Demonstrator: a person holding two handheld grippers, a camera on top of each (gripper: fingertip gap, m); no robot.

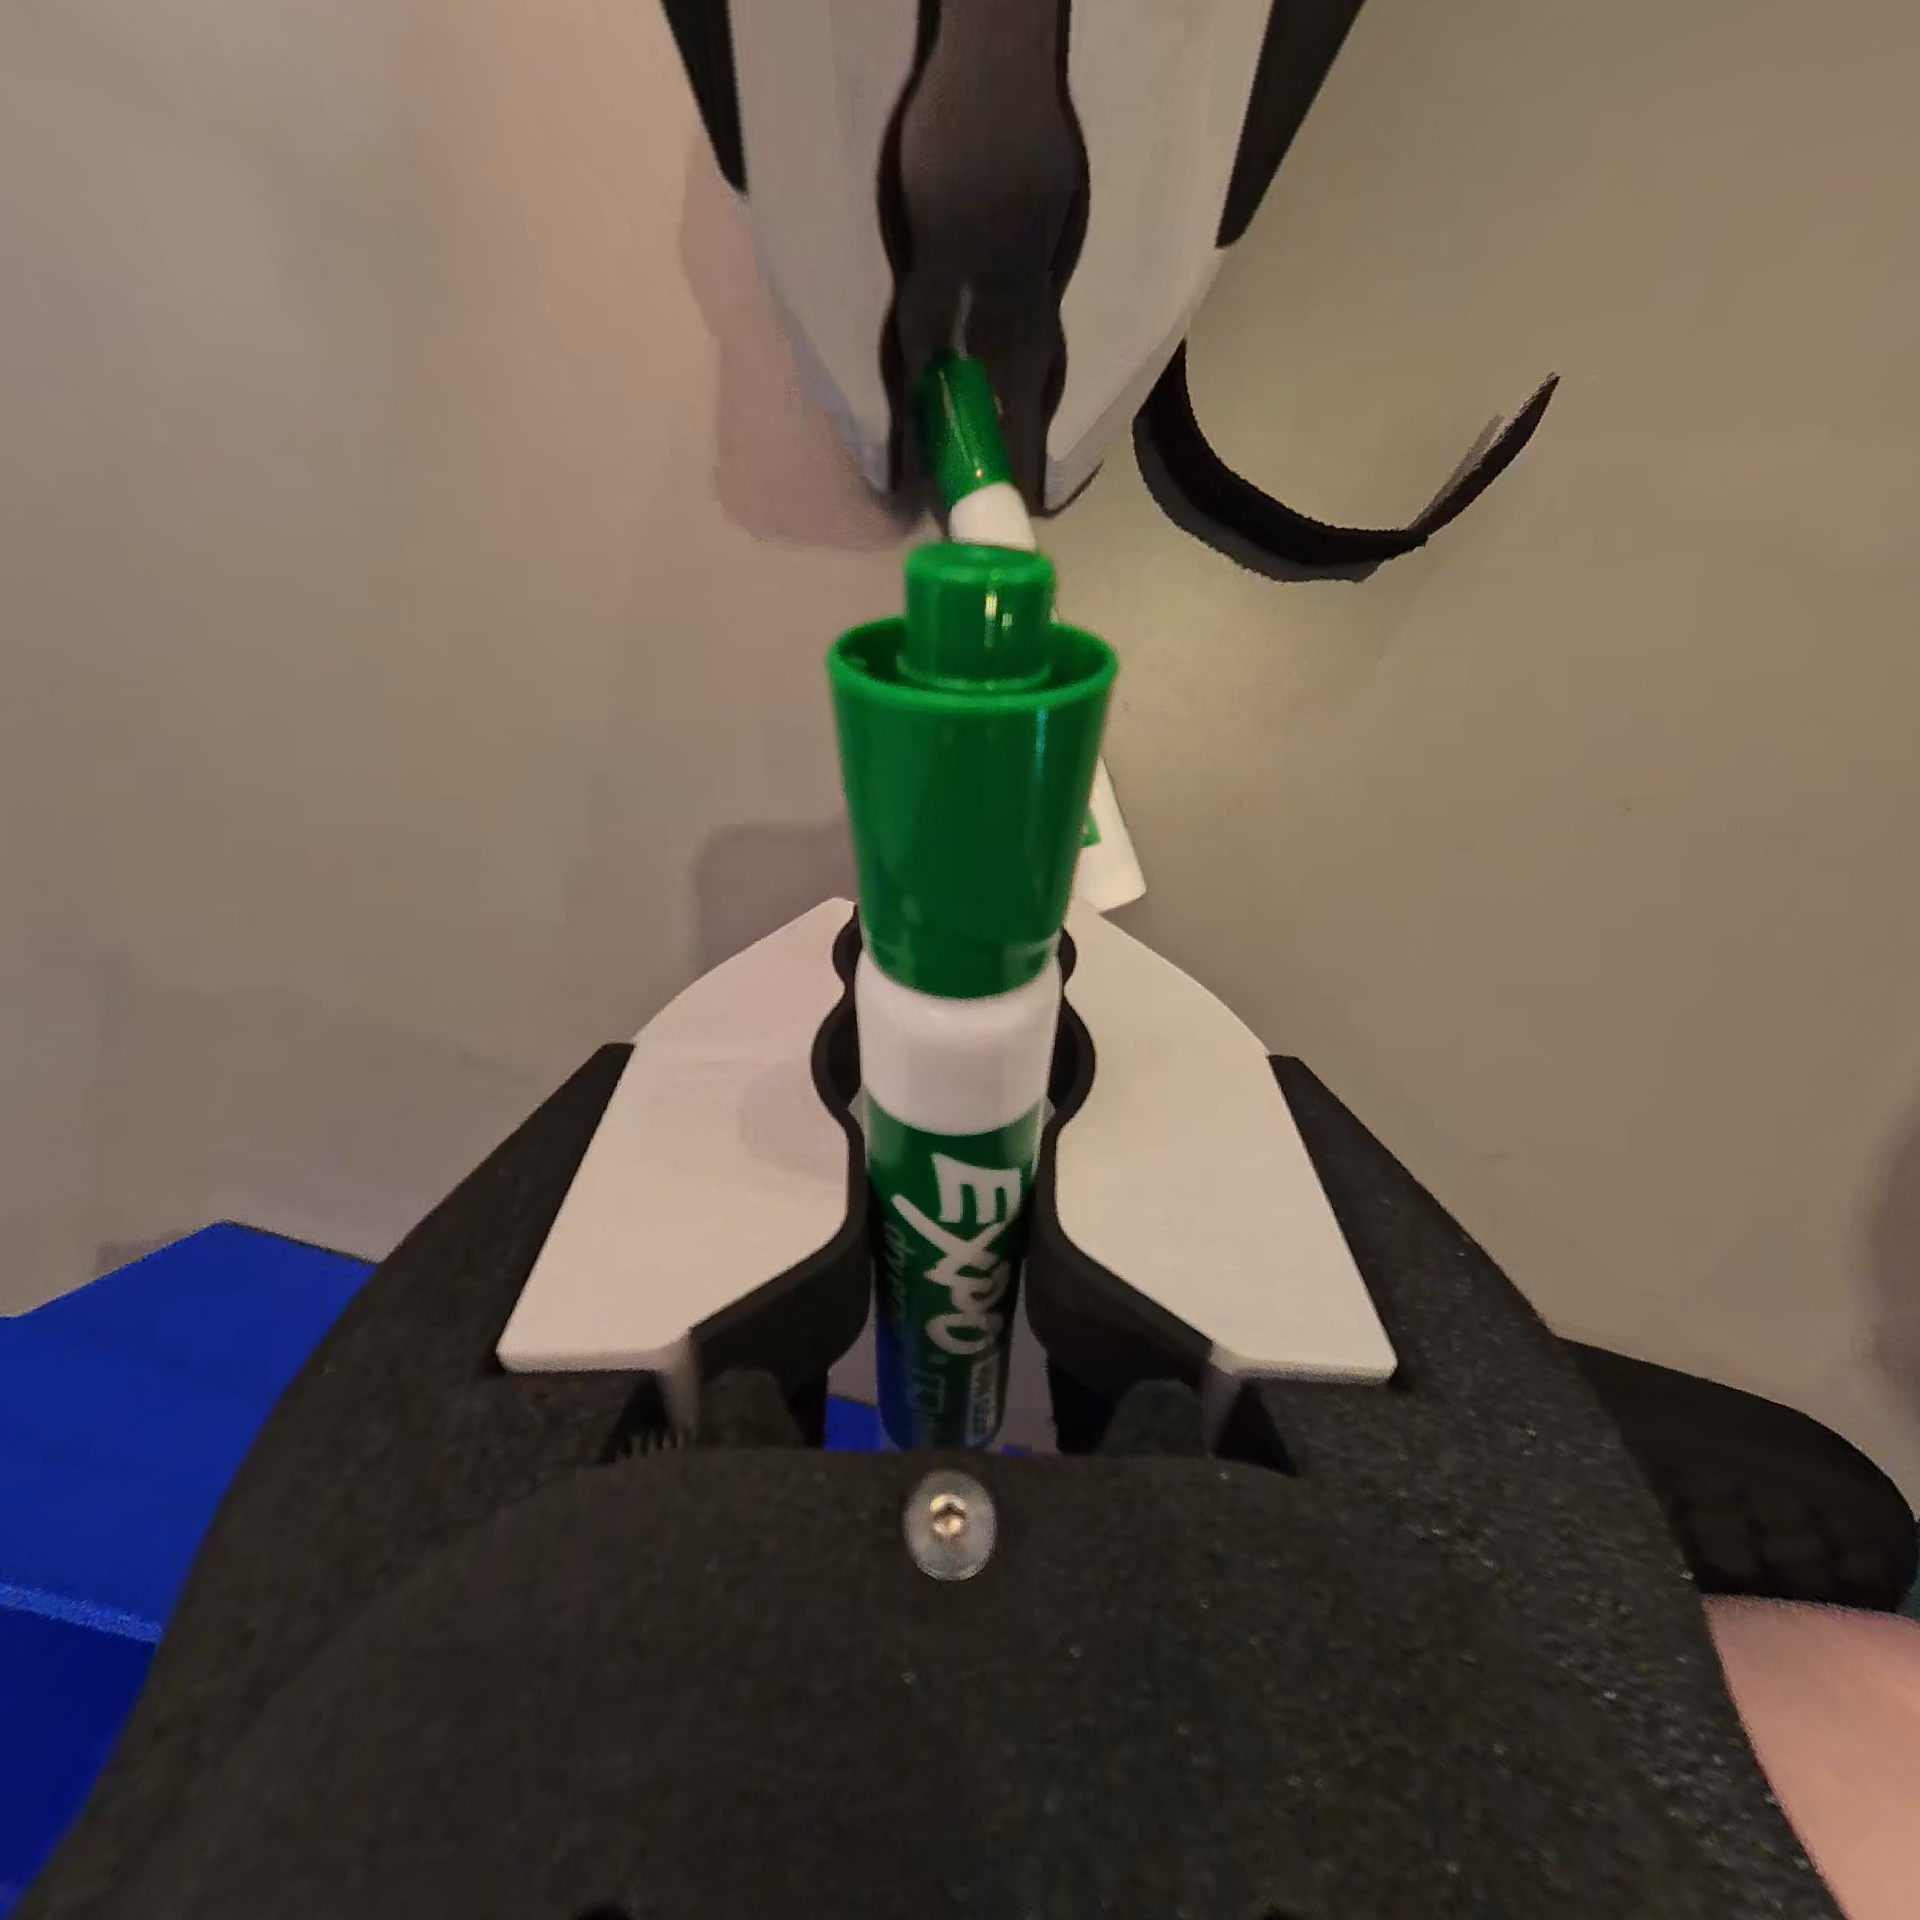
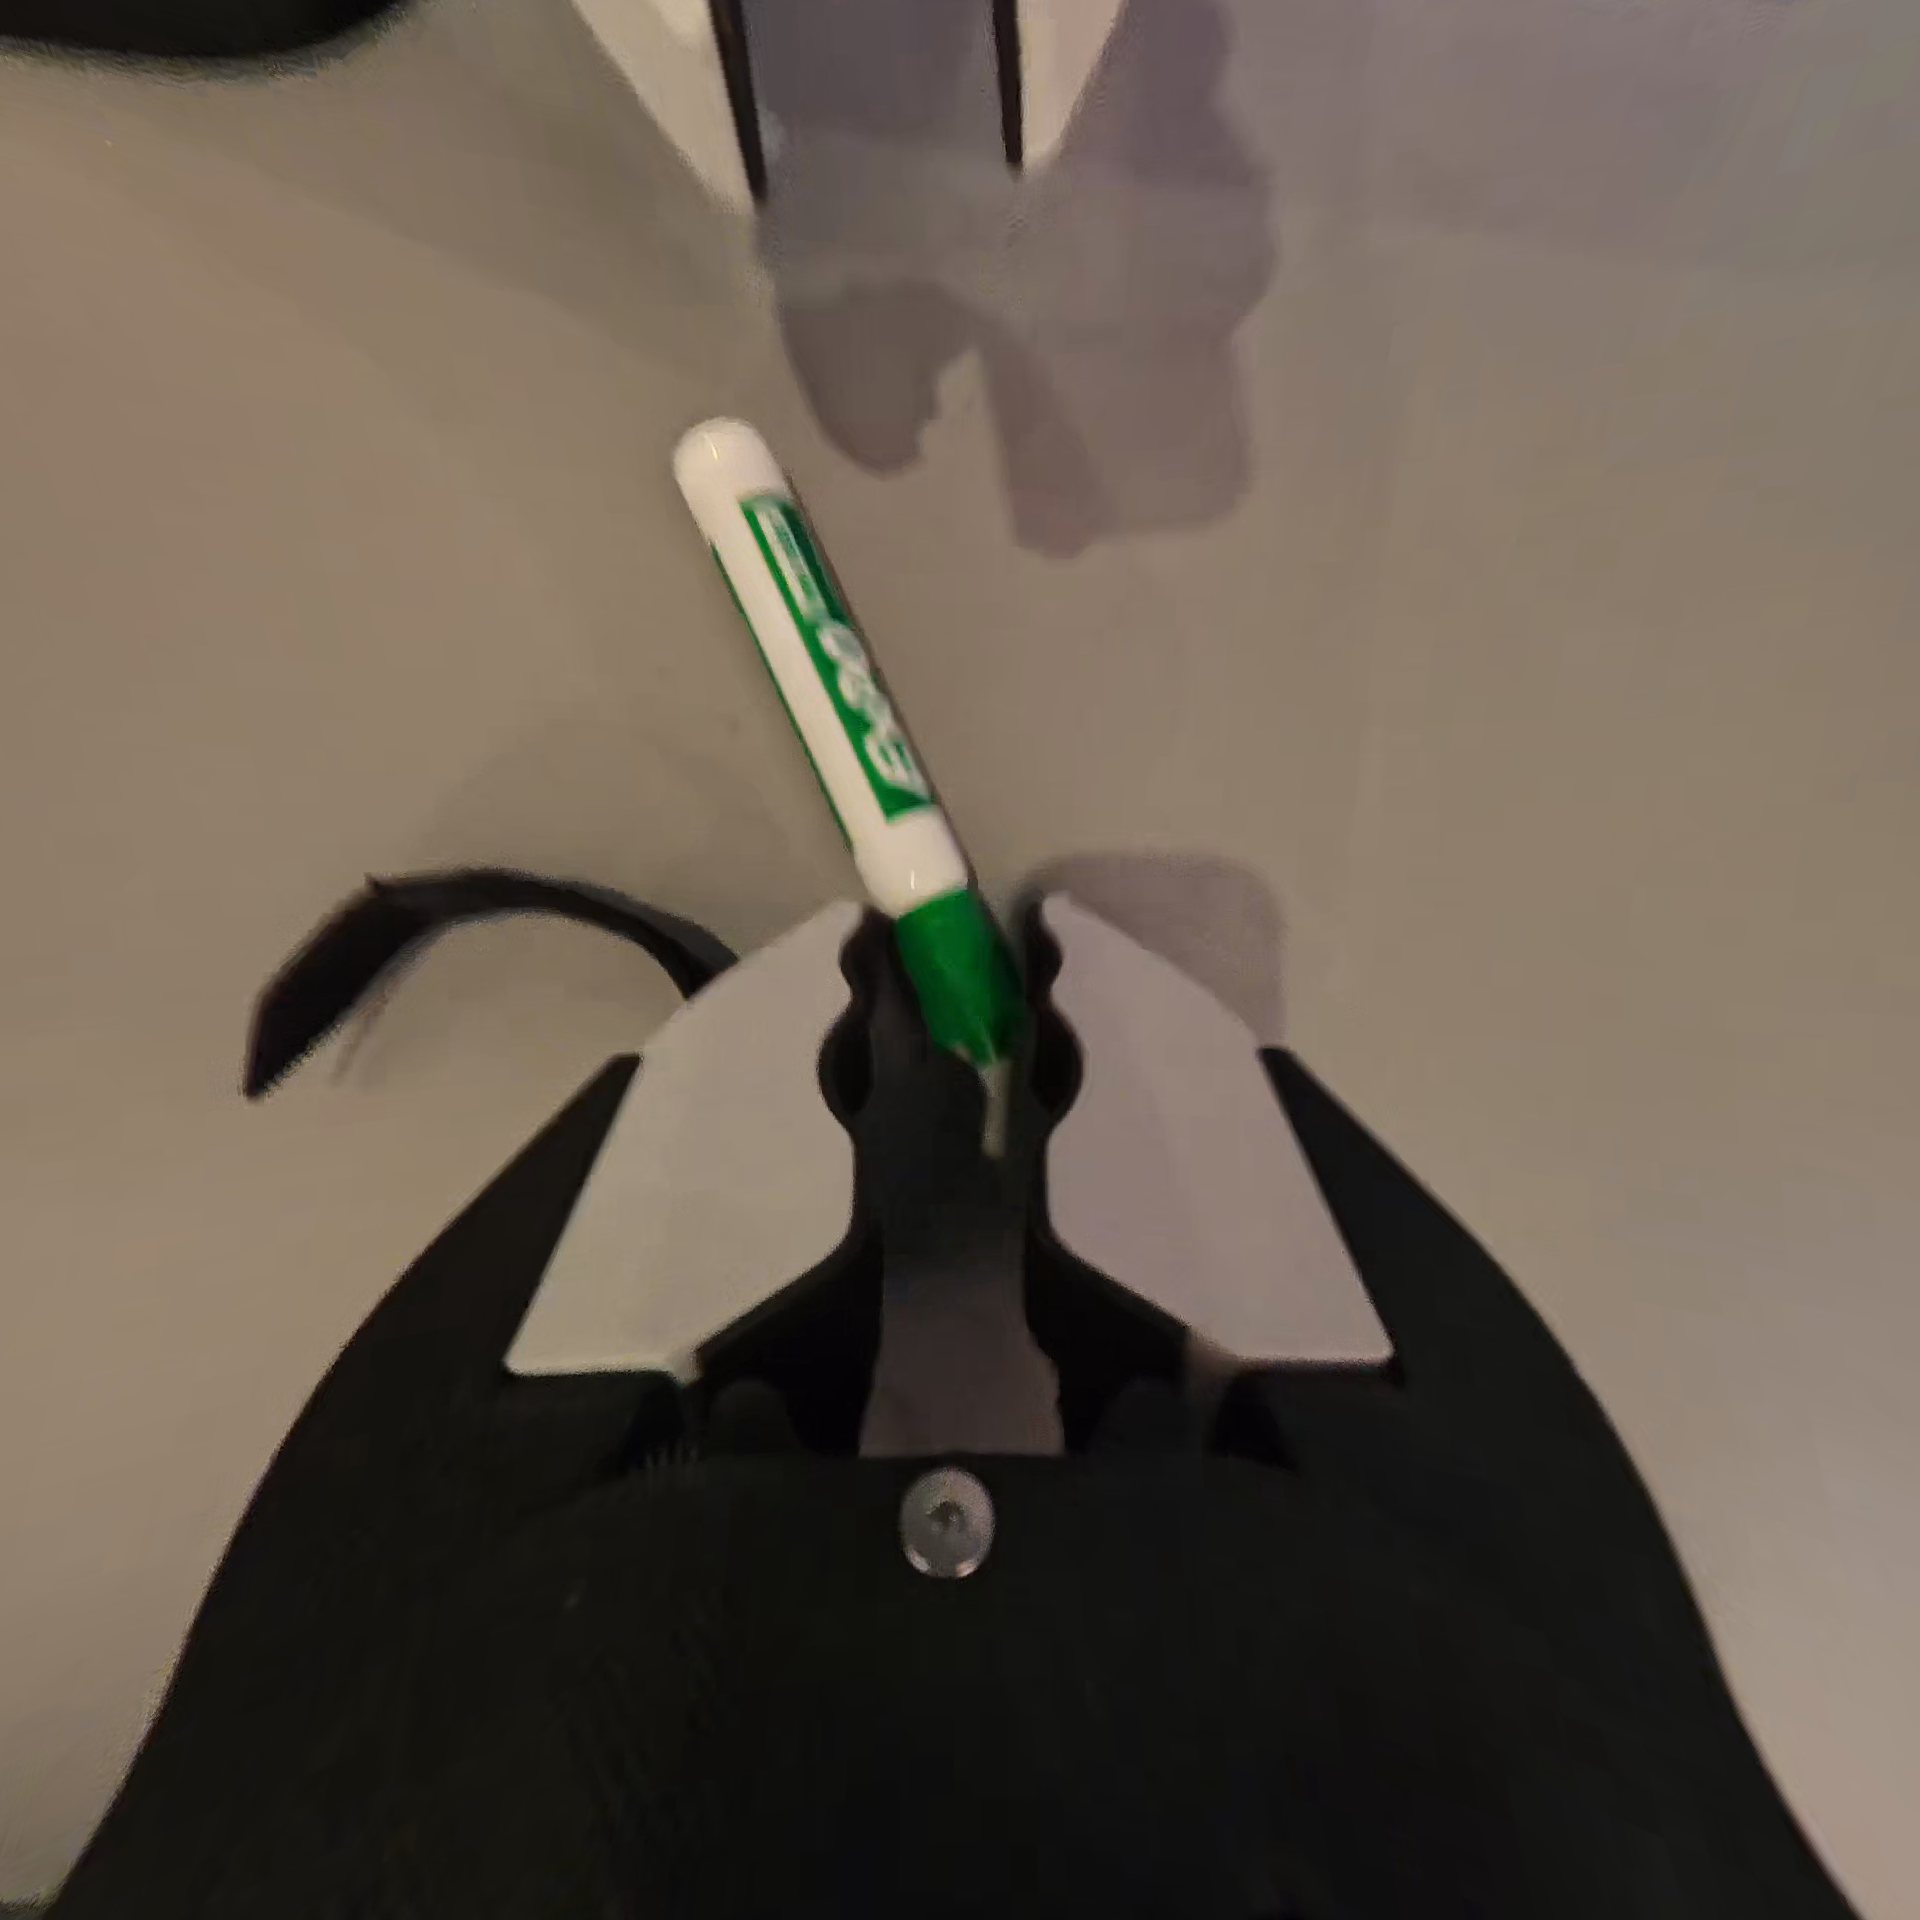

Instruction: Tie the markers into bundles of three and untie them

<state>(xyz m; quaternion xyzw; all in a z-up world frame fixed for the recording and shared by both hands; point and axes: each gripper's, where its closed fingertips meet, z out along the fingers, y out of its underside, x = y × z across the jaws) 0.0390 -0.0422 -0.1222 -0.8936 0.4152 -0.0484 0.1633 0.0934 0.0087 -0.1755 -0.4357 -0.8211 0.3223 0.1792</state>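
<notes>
My left gripper (image 1: 961,935) is shut on a thick green-capped marker (image 1: 966,790), with the cap pointing forward. Facing it, my right gripper (image 1: 971,488) is shut on the green cap end of a thin green-and-white marker (image 1: 961,436). The thin marker's white body passes behind the thick marker's cap. In the right wrist view, the right gripper (image 2: 951,914) holds the thin marker (image 2: 831,675), which angles forward and to the left above the table. A loose black strap (image 1: 1299,530) lies curled on the table beside the right gripper, and also shows in the right wrist view (image 2: 416,914).
The table (image 1: 312,623) is pale beige. A blue bin (image 1: 135,1455) sits at the lower left behind my left gripper. A person's hand (image 1: 1818,1714) shows at the lower right. The left gripper's white fingers (image 2: 686,83) reach in from the top edge of the right wrist view.
</notes>
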